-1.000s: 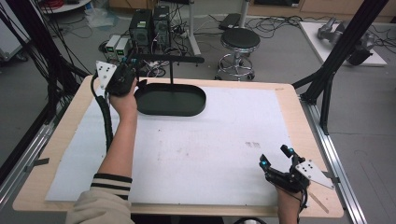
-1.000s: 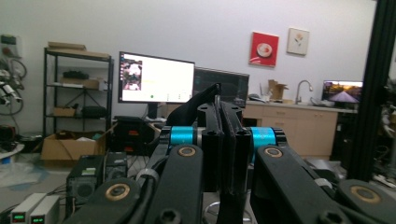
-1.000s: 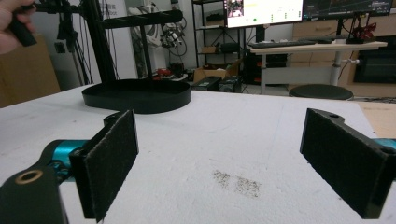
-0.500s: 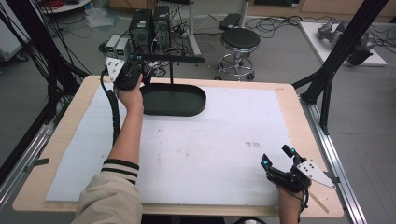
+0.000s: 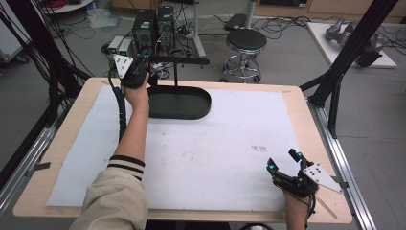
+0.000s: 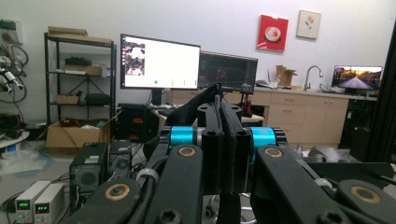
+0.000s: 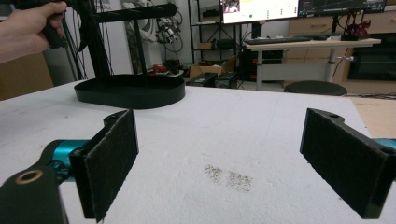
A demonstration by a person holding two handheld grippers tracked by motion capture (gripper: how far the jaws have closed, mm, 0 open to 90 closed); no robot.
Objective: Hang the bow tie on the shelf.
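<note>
A black stand has an oval tray base [image 5: 191, 109], an upright post [image 5: 175, 74] and a horizontal bar [image 5: 184, 60]; it sits at the far left-centre of the table. My left gripper [image 5: 147, 67] is raised at the bar's left end, above the tray's left rim. In the left gripper view its jaws [image 6: 220, 140] are pressed together, and a dark shape rises behind them; whether anything is held is unclear. My right gripper [image 5: 282, 161] rests near the table's front right corner, open, with nothing between its pads [image 7: 112, 158]. The right gripper view has the stand's base [image 7: 130, 91] far ahead.
A white foam sheet [image 5: 230, 143] covers the wooden table [image 5: 306, 115]. A small dark smudge [image 5: 259, 149] marks the sheet ahead of the right gripper. Black frame struts [image 5: 335, 81] stand at the right edge. A stool [image 5: 245, 43] and power supplies [image 5: 154, 24] are on the floor beyond.
The left gripper has moved away from the person and a little right, up to the left end of the stand's bar. The right gripper has stayed put.
</note>
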